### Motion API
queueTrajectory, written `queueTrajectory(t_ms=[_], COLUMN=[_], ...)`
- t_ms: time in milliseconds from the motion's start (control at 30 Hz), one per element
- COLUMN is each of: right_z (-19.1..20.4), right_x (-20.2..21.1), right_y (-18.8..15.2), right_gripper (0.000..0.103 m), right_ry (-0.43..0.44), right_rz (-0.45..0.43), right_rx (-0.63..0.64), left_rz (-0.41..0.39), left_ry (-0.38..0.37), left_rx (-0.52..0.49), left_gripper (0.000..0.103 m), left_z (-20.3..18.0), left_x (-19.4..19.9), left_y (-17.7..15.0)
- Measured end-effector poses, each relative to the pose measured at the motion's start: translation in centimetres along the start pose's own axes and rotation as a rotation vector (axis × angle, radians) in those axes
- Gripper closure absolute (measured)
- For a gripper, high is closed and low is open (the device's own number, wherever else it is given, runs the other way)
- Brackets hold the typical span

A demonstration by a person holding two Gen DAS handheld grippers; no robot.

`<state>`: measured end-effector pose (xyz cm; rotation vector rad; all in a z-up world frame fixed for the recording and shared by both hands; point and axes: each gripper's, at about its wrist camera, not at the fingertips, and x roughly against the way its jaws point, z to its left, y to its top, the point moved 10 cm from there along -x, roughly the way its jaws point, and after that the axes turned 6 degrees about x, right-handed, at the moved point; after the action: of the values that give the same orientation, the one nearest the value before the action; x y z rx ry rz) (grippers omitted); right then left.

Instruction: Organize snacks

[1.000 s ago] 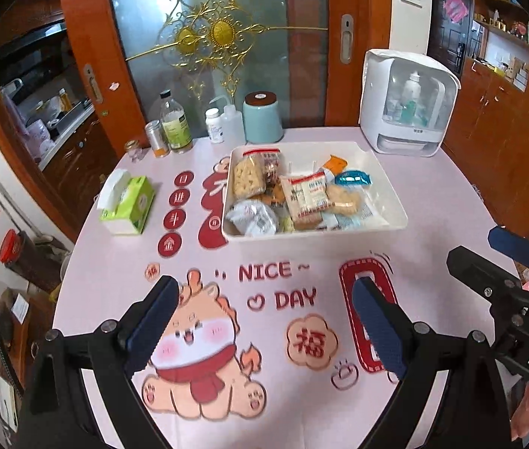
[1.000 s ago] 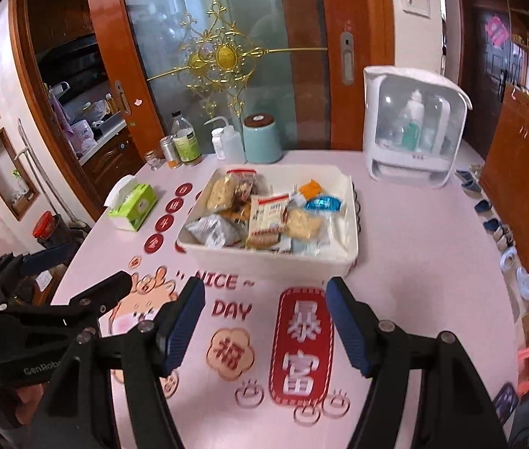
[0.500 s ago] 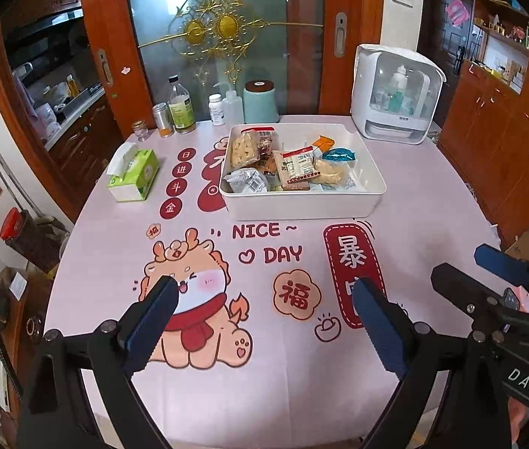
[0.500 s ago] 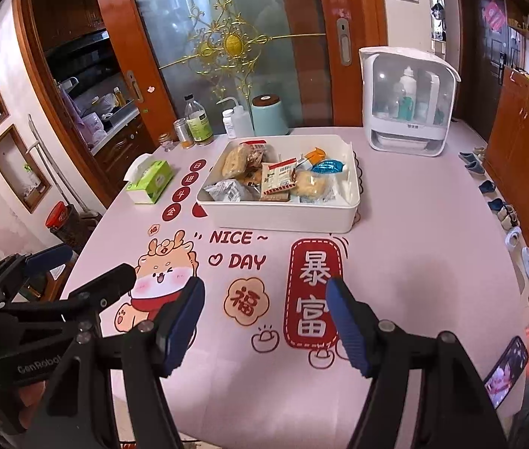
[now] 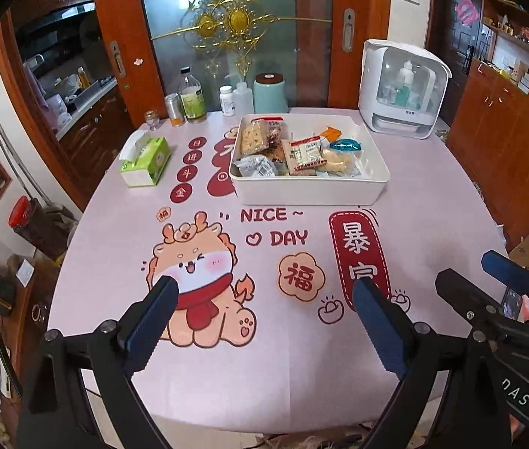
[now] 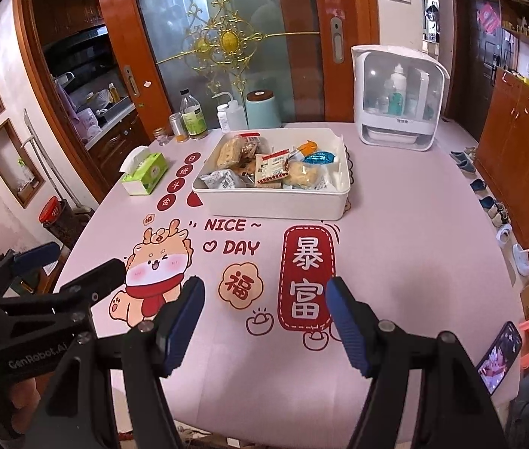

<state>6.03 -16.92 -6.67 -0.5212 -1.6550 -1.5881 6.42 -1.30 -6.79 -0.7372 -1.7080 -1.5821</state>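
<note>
- On the round table (image 5: 433, 202), toward its far side: a white tray (image 5: 309, 189) is sitting with the snacks (image 5: 294, 149) piled inside it, all within its walls.
- Within the tray: a bag of pale biscuits (image 5: 253, 138) is lying at the far left corner; a red-and-white packet (image 5: 303, 153) is resting near the middle; a blue-wrapped piece (image 5: 345, 146) and a pale round cake (image 5: 335, 162) are lying to its right; a silver packet (image 5: 255, 166) is sitting at the near left.
- Left of the tray, apart from it: a green tissue box (image 5: 146, 162) is standing on the cloth.
- Behind the tray, along the far edge: bottles (image 5: 193, 99) and a pale green canister (image 5: 270, 93) are standing; a white cabinet unit (image 5: 403, 89) is sitting to the right.
- Over the near edge of the table: the left gripper (image 5: 264, 314) is hovering with its fingers spread wide, gripping nothing, well short of the tray.
- Beside it, to the right: the right gripper (image 6: 264, 314) is hovering likewise, fingers spread, nothing between them, above the printed cloth.
</note>
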Motion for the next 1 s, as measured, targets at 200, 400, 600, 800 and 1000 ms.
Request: queueTrajectory(t_ms=[200,400,600,800,1000], right_z=[-0.30,-0.45,-0.54,-0.65,-0.79], right_x=[0.47,0.43,0.29,0.27,0.14], right_y=[0.16,0.06,0.22,0.00,-0.01], right_gripper=[0.035,0.035,0.035,0.035,0.035], right_ry=[-0.021,-0.031,-0.036,-0.044,-0.045], right_rz=[-0.011,-0.002,-0.001,0.006,0.009], right_rx=[0.001,-0.013,-0.016,-0.018,-0.022], left_rz=[-0.001,-0.002,-0.004,0.001,0.008], left_ry=[-0.015,-0.016,-0.010,-0.014,-0.019], left_rx=[0.003,-0.005,-0.008,-0.012,-0.012], left_gripper=[0.009,0.009,0.009,0.009,0.009], left_z=[-0.30,-0.46,-0.51,-0.66,-0.79], left_x=[-0.06,-0.24,-0.26,-0.39,-0.71], left_y=[-0.23,-0.05,0.01,0.03,0.06])
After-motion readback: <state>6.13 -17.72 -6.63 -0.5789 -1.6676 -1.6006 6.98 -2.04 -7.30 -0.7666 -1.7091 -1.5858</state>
